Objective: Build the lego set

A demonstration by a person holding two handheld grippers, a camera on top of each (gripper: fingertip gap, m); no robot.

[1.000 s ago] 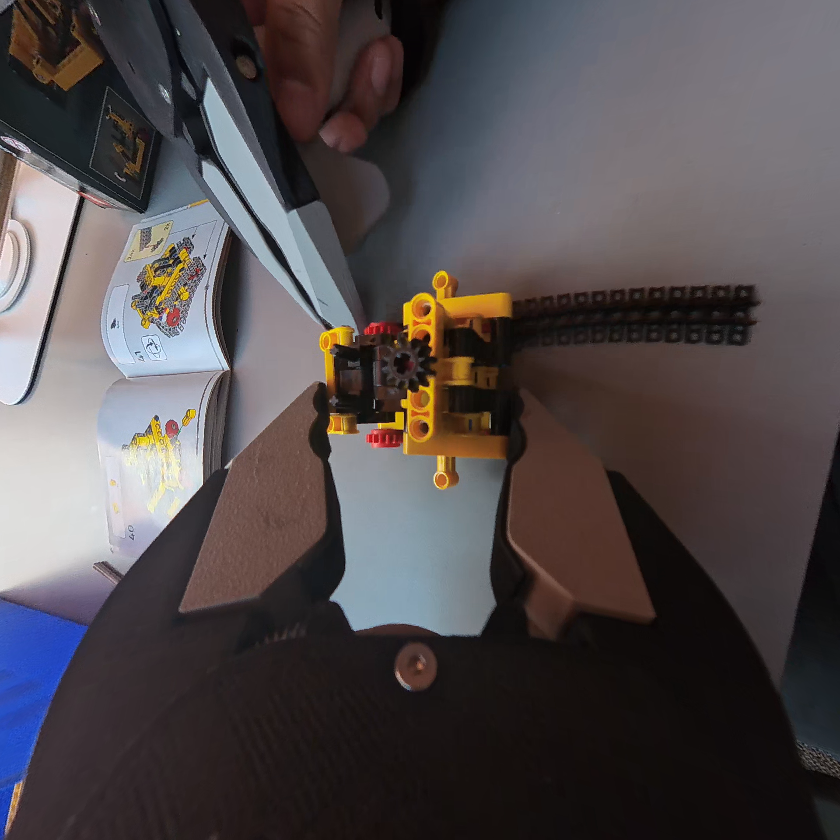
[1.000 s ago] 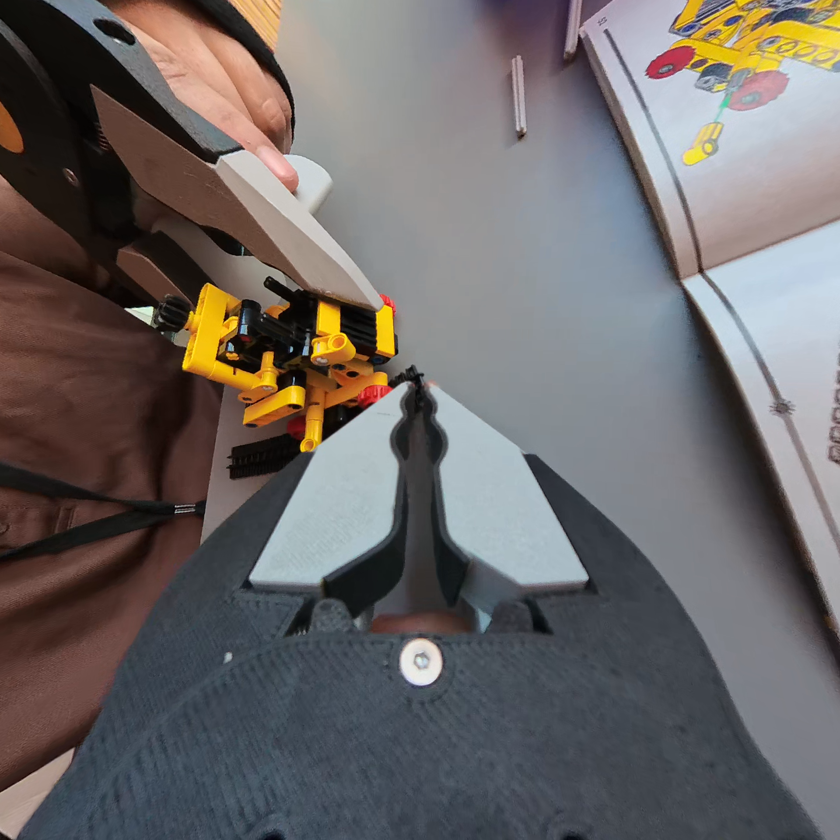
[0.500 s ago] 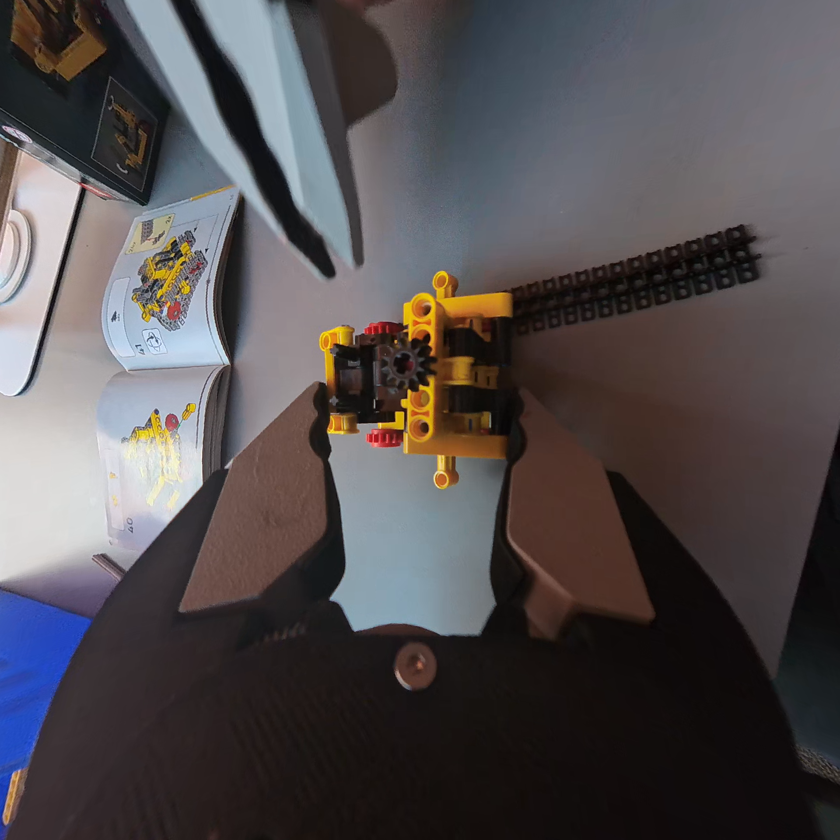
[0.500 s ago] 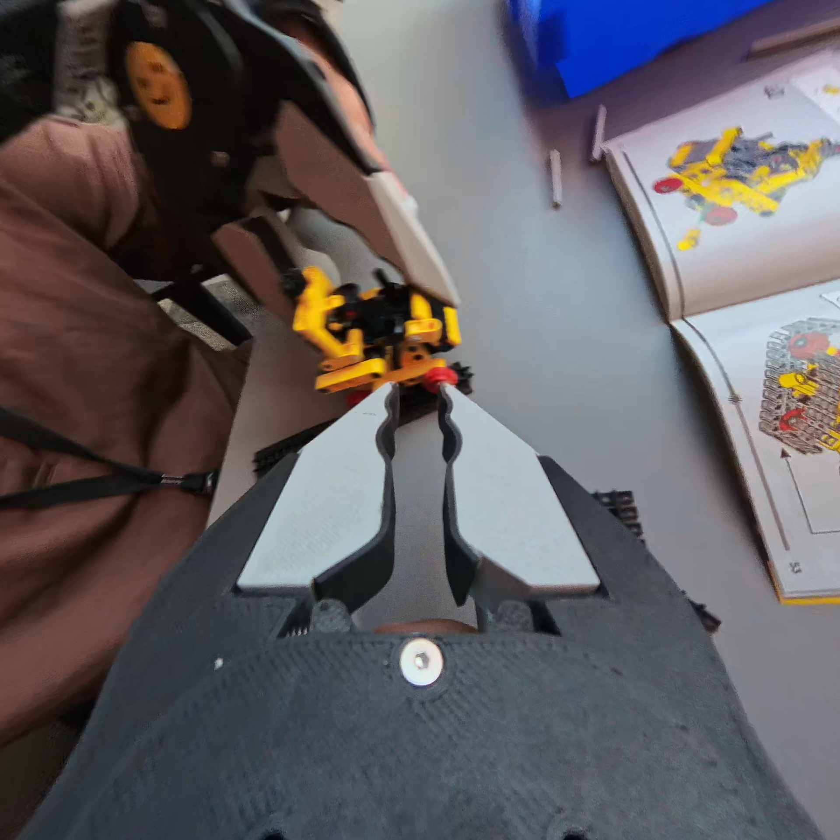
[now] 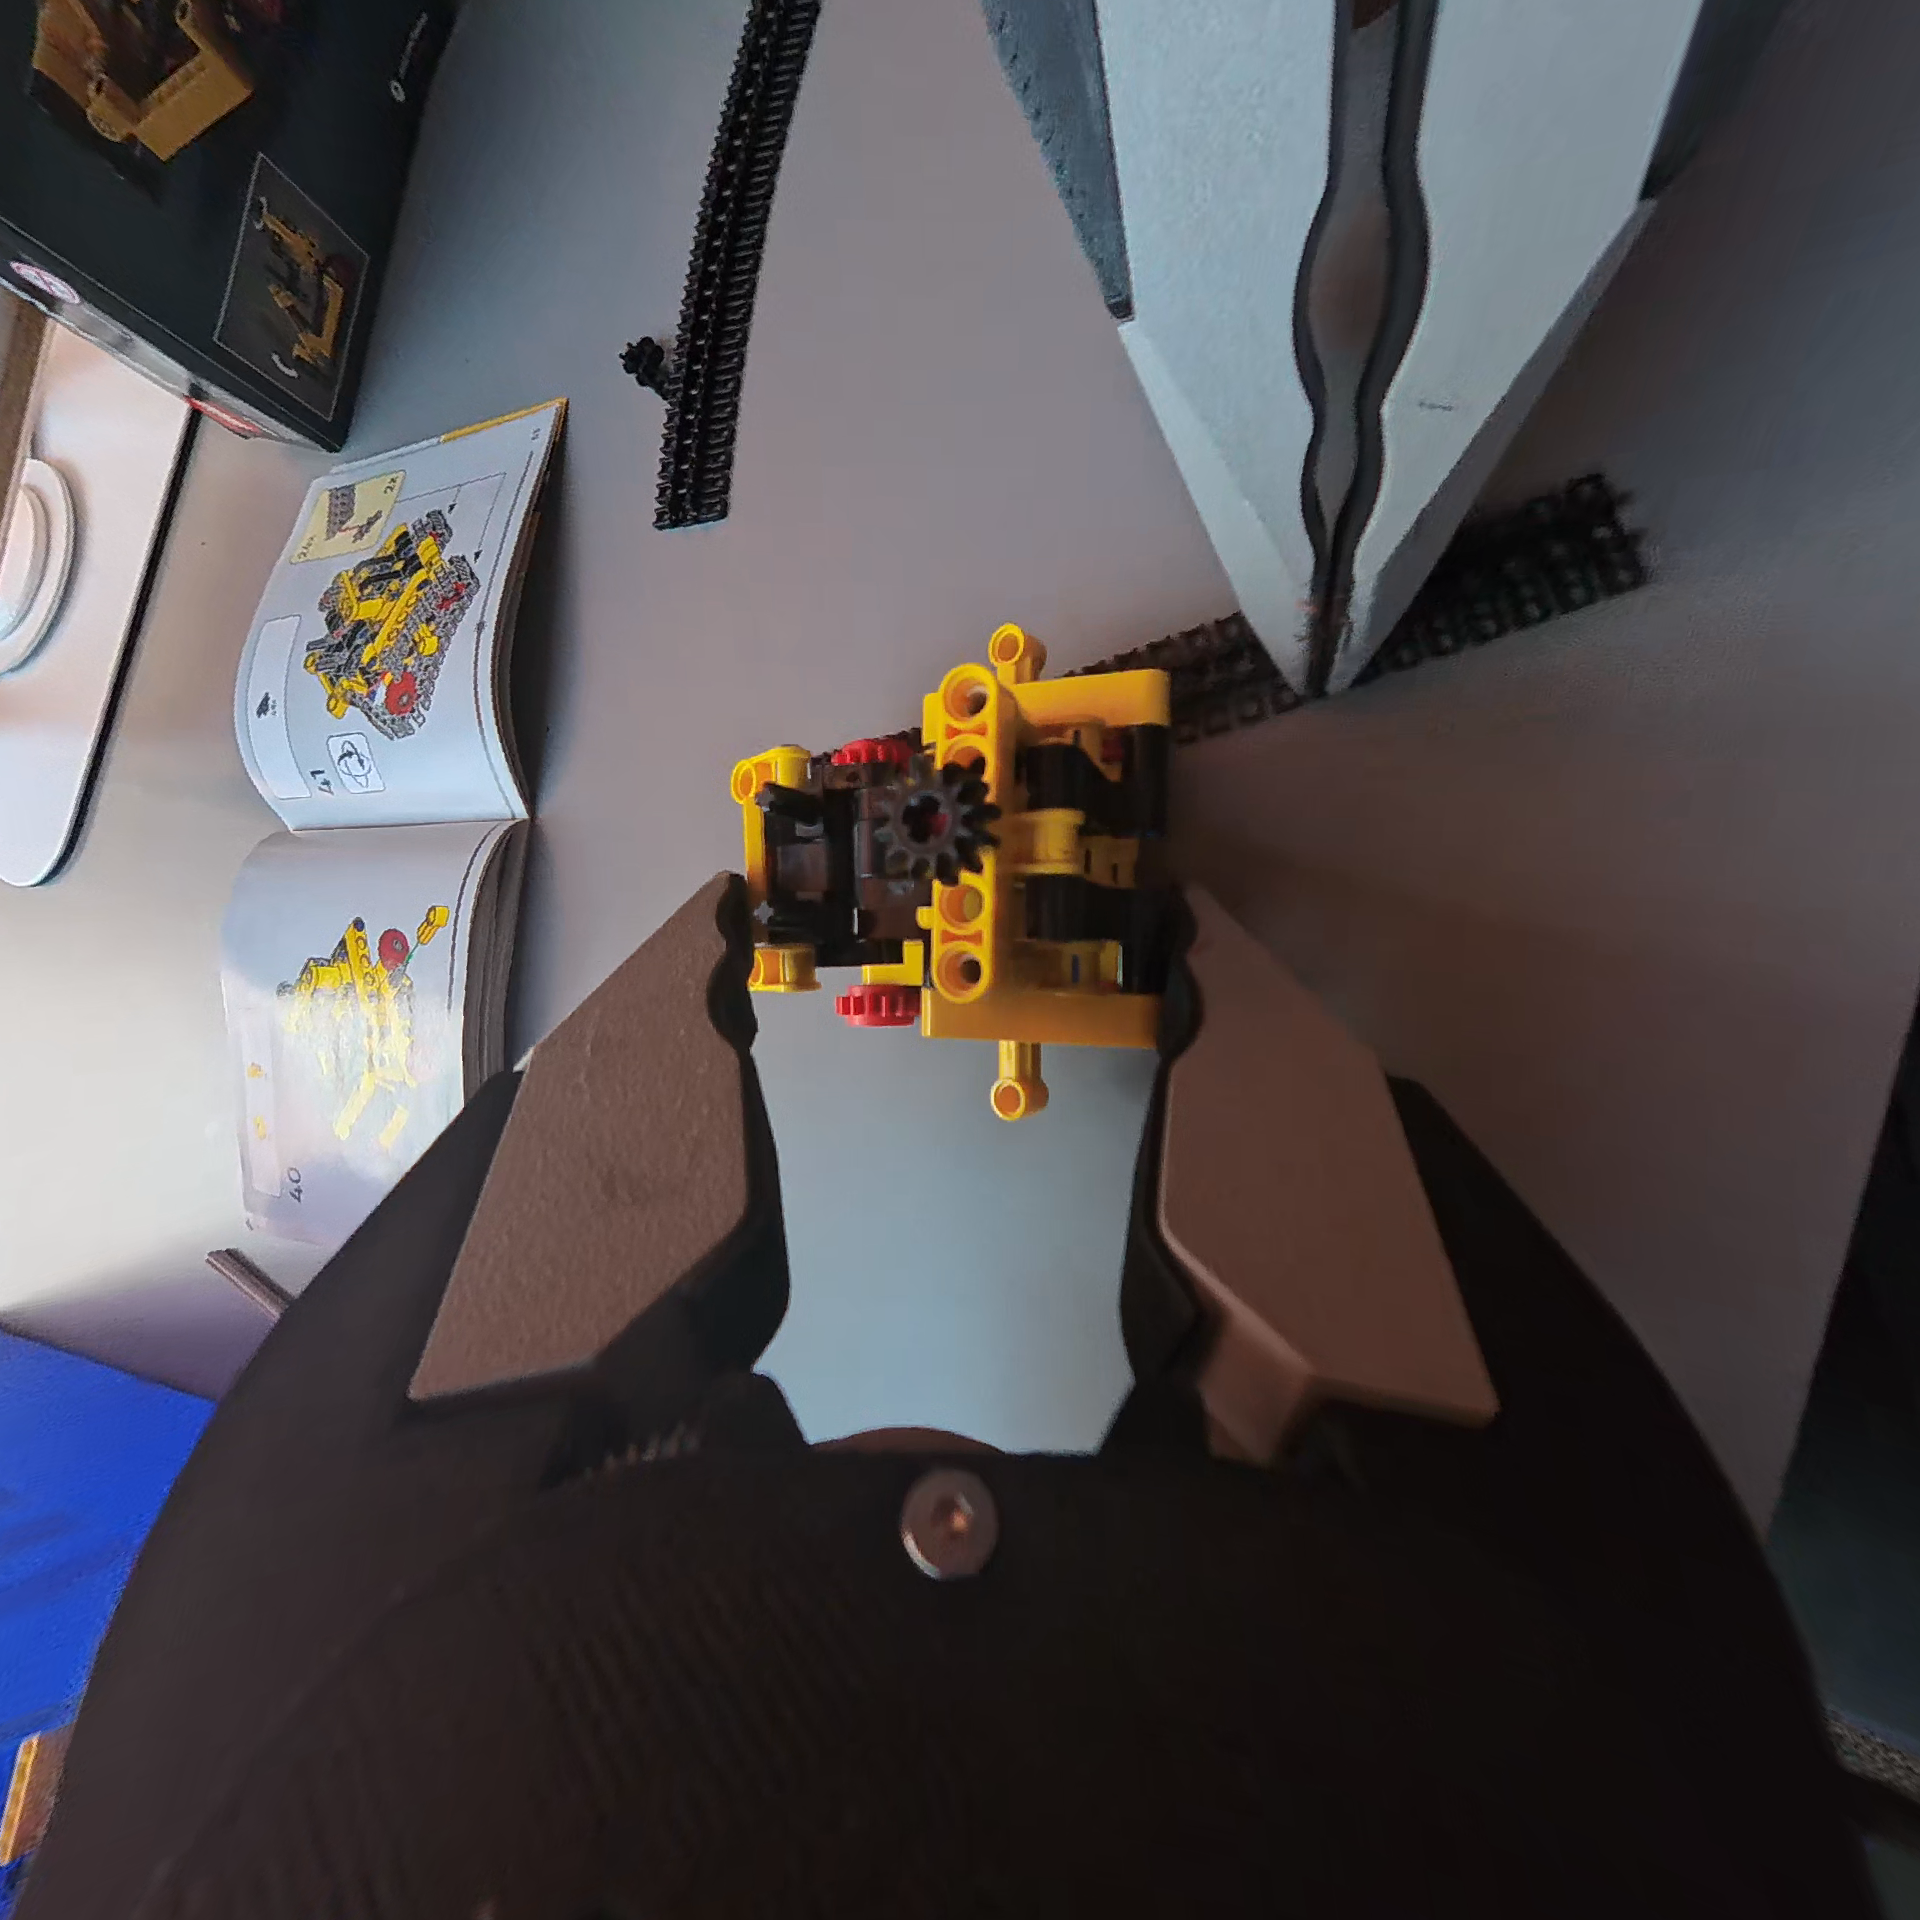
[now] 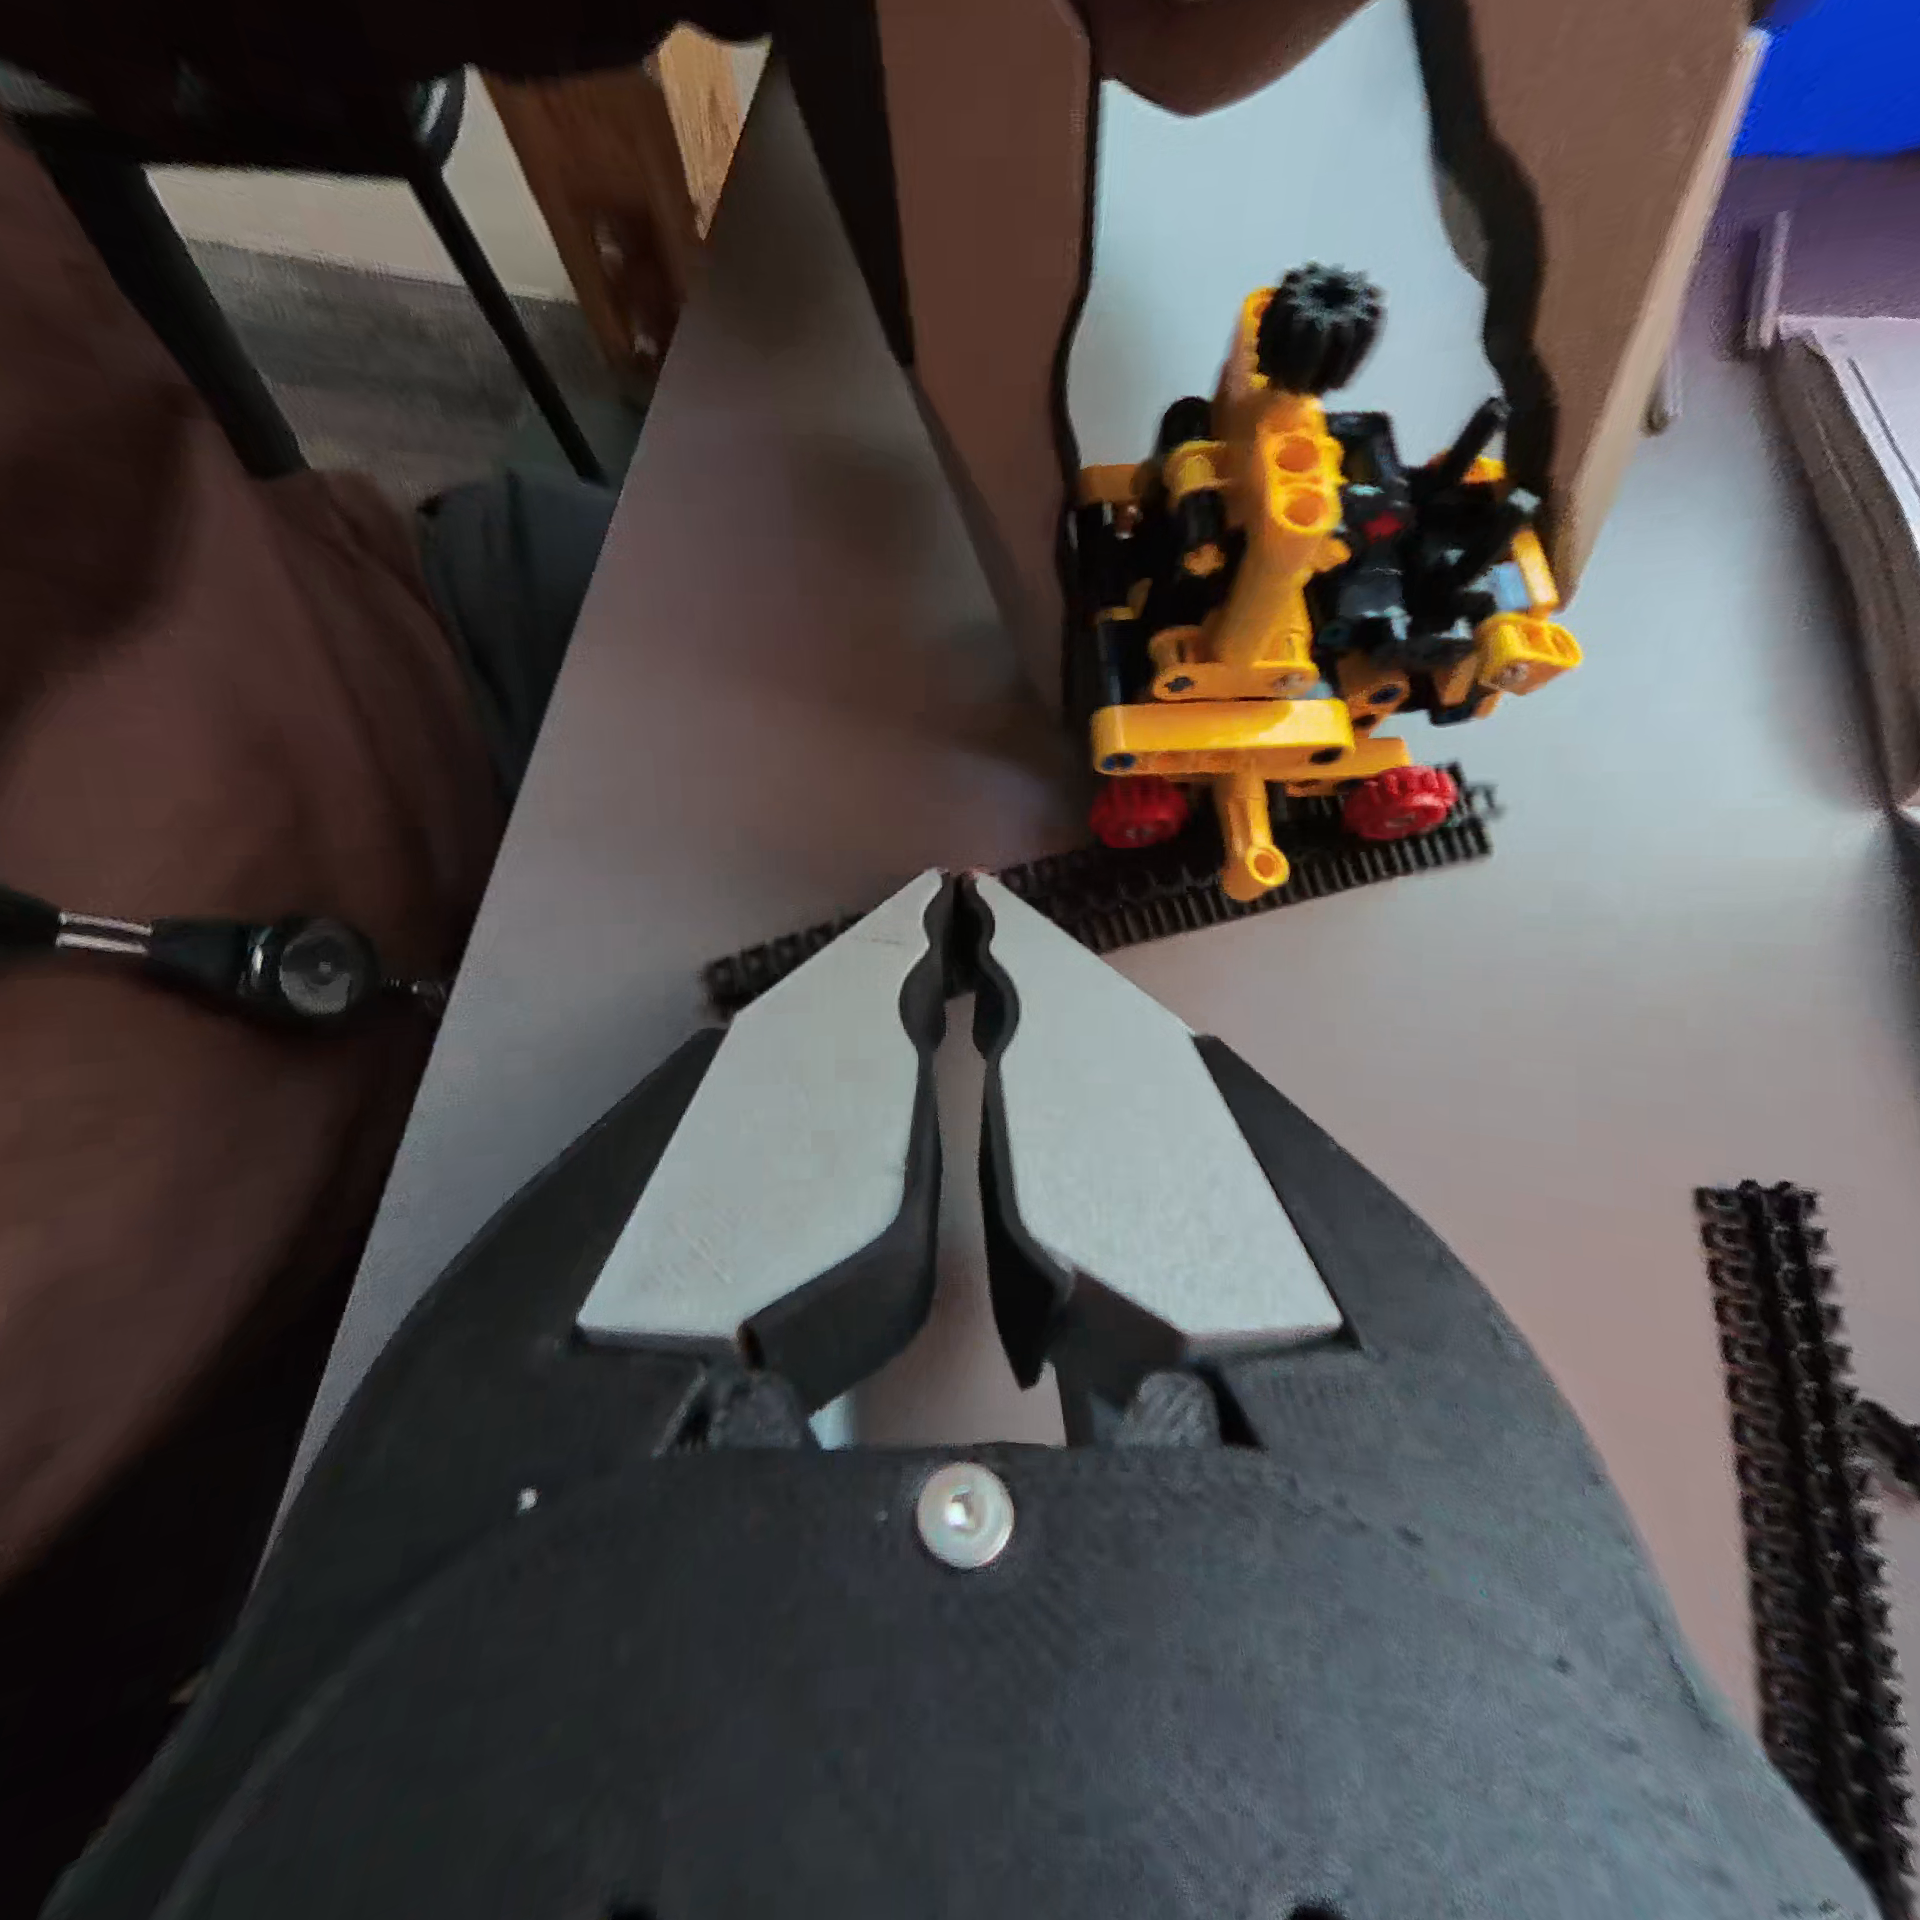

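Lego model [image 5: 951, 868] clamped by left gripper [image 5: 961, 935], on track [image 6: 1247, 883].

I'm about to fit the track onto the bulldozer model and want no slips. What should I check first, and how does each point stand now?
1. Left tongs clamp the yellow model: ok, fingers touch both sides.
2. Model sits on the table: ok.
3. Right tongs grip the track strip under the model: cannot tell; tips closed right at it.
4. Red wheels rest on that strip: ok.
5. Second track strip lies clear of the work: ok.
6. Instruction booklet lies open: ok.
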